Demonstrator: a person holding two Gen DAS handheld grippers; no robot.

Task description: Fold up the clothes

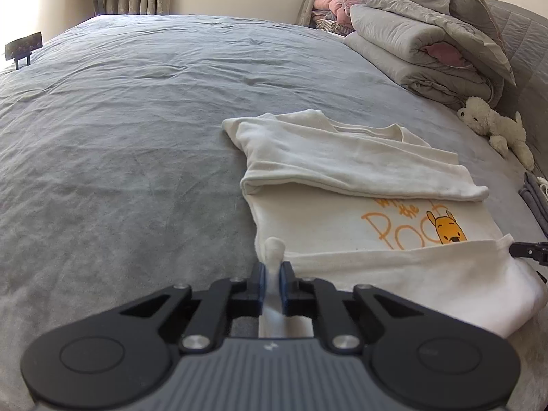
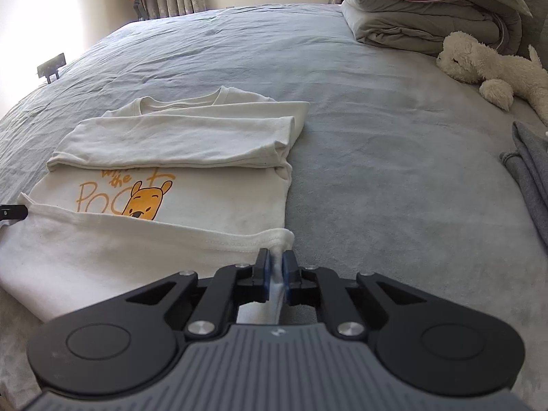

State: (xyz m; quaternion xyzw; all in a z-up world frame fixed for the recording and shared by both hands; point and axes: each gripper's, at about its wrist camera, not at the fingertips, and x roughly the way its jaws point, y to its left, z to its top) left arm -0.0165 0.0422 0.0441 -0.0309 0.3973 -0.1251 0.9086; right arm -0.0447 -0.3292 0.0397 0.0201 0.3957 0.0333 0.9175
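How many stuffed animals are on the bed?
1. A white stuffed dog lies on the grey bed near the folded grey comforter, to the far right of the white T-shirt. Others may be hidden behind the comforter.

A wide bed (image 1: 137, 120) under a grey sheet carries a white T-shirt (image 1: 342, 157), folded quilts (image 1: 411, 54), a plush dog (image 1: 493, 126) and grey cloth (image 2: 531, 171).
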